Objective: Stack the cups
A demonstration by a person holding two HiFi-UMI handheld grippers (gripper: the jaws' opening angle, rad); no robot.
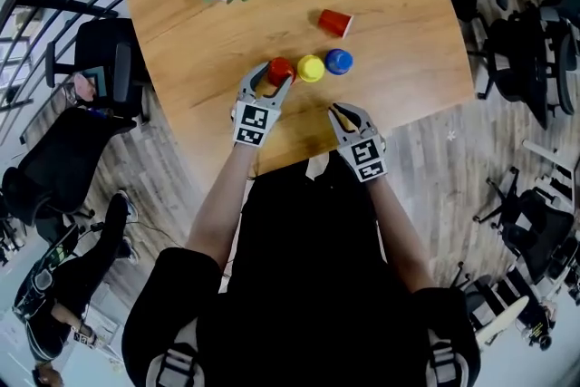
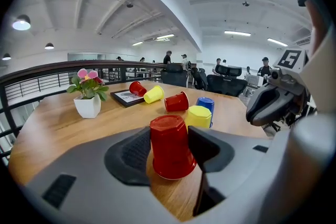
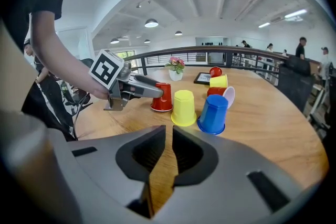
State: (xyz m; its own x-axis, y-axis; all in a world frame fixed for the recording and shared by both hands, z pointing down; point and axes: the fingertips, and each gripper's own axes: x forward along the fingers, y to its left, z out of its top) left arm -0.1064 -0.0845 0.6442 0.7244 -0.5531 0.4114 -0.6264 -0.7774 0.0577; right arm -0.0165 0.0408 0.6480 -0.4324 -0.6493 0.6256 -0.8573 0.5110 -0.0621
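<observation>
Cups are spread over the round wooden bench (image 1: 181,41), and the one in hand is the red plastic cup (image 1: 280,70) standing mouth-down near the 6 o'clock edge. The left claw (image 1: 272,79) holds it wide, with a pad that looks pressed against each wall, and the rim rests on the wood. At its 3 o'clock stands a yellow plastic cup (image 1: 311,68), also mouth-down, with a blue plastic cup (image 1: 339,61) beyond that. More cups lie tipped over toward 12 o'clock.

The cup wall tapers and looks thin. I judge that a hard squeeze could buckle it, while a light one could let it slide down out of the pads on the lift.

The claw's inner jaw sits just beside the yellow cup. A sideways swing before the red cup clears its height would likely knock the yellow into the blue.

The right claw (image 3: 169,136) is nearly closed on nothing and well back at 5 o'clock. It steadies nothing, so an off-centre landing could tip the target.
</observation>
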